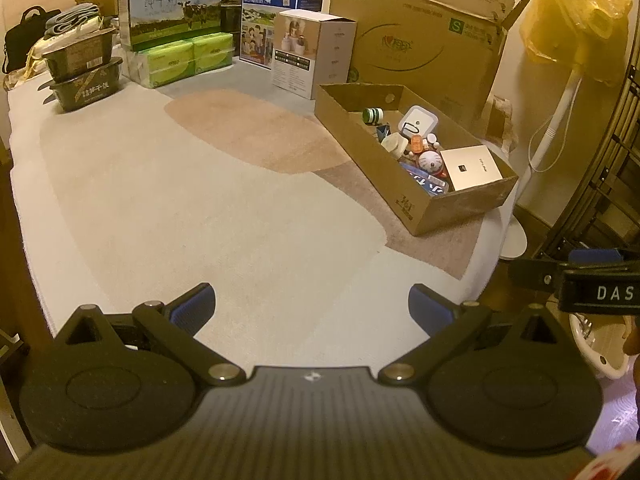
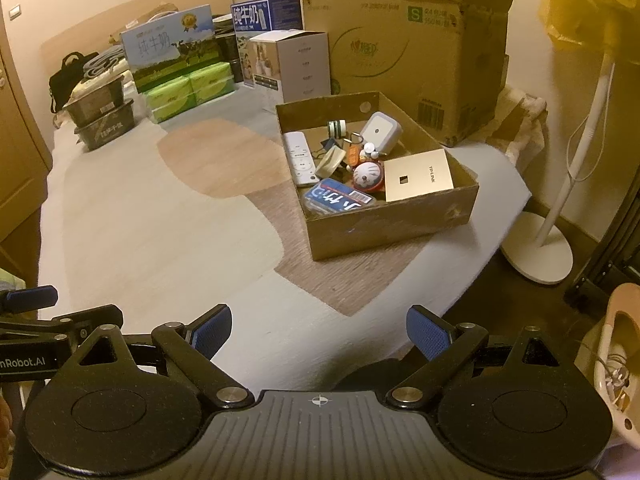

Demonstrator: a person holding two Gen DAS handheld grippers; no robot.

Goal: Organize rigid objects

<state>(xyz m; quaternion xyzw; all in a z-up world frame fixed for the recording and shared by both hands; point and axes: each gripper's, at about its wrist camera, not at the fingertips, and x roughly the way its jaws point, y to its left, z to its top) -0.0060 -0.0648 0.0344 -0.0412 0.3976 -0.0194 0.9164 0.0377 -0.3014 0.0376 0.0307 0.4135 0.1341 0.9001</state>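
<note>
Right of centre: shallow brown cardboard box (image 2: 384, 216) crammed with small rigid bits
Claws: left gripper (image 1: 312, 308) and right gripper (image 2: 319, 330) both wide, empty
Risk: probably snagging neighbours, everything's touching

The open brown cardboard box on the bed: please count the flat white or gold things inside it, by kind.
White remote control: 1
Gold square flat TP-Link box: 1
White rounded square device with grey edge: 1
Total: 3, all in the open brown cardboard box.
</note>
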